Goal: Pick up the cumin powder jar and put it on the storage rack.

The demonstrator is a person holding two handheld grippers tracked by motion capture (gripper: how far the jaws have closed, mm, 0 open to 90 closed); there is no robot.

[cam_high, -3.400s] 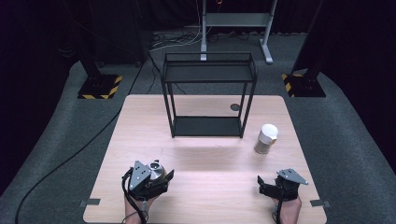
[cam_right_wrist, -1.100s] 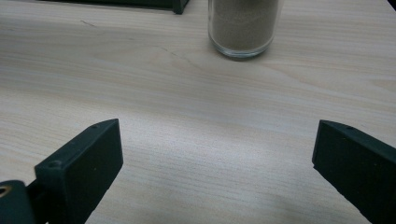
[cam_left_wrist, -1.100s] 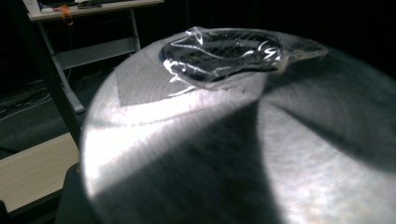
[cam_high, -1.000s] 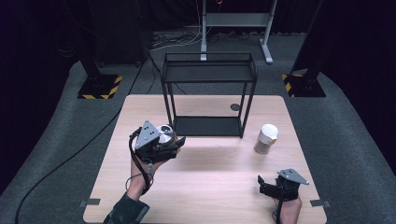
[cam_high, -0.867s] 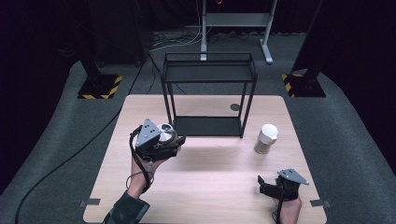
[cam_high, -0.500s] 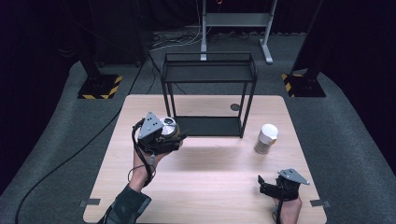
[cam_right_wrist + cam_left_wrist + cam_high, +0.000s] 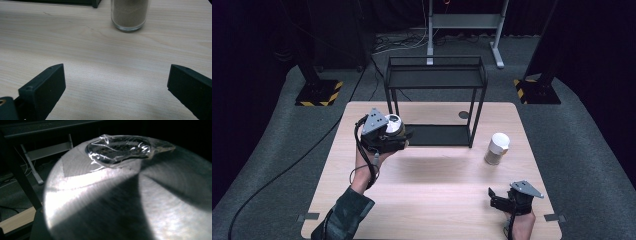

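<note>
So on the left side of the high view, the left tongs (image 7: 398,136) are lifted off the wooden surface (image 7: 432,200), held up in the person's left hand with a dark green sleeve (image 7: 343,214) coming in from the bottom edge. They're clamped on a jar (image 7: 393,125) with a shiny metal lid. In the left gripper view that lid (image 7: 130,202) is right up against the camera (brushed metal, with a crinkly clear plastic tab (image 7: 120,148) stuck near its top edge), so the jaws themselves are hidden behind it. The jar hangs in the air just in front of the lower left corner of the black wire rack (image 7: 435,85), near its bottom shelf but not touching it as far as I can tell.

Moving right, the rack stands at the back middle of the surface, two shelves, both bare. To the right of it there's a second jar (image 7: 497,148) standing upright with a white lid and what looks like sandy powder inside; the right gripper view shows its glass bottom (image 7: 129,14) sitting on the wood.

Far right, near the front edge, the right tongs (image 7: 498,196) rest low over the surface with the jaws spread wide, nothing between them, well apart from the powder jar.
</note>
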